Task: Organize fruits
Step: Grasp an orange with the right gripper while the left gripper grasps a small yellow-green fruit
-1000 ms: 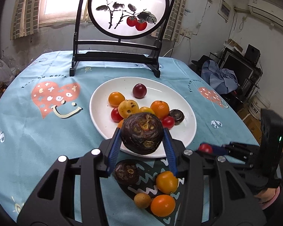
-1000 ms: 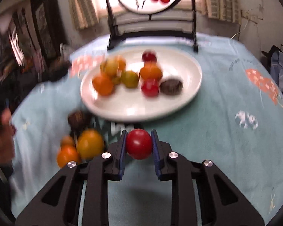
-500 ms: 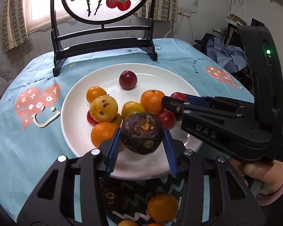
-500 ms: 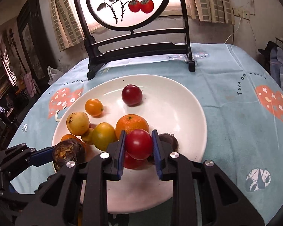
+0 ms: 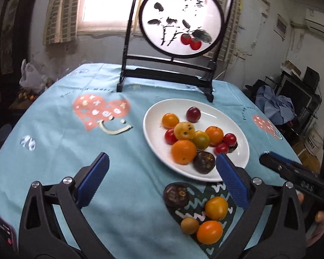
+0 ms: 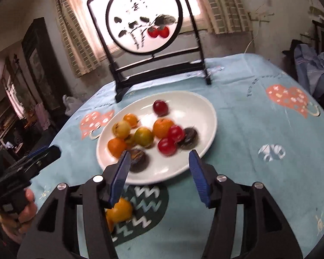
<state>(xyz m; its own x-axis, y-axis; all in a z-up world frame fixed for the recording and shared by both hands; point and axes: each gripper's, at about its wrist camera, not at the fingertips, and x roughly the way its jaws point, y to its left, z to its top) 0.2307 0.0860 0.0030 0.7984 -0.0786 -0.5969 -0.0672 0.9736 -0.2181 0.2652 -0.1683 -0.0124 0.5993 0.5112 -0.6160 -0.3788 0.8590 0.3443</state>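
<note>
Round painted screen (image 5: 182,23) in a black stand sits at the back of the table, blue heart-print tablecloth (image 5: 64,133), curtained window (image 5: 101,2) behind, crumpled blue cloth (image 5: 278,105) off right.

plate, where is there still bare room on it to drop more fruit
Free: the back half of the plate beyond the dark red fruit, and its left rim. Crowded: the middle and front, around the big orange and the dark brown fruit.

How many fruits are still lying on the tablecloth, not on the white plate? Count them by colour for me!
Orange fruit: 2
Dark brown fruit: 1
Small tan fruit: 1
Total: 4
</note>
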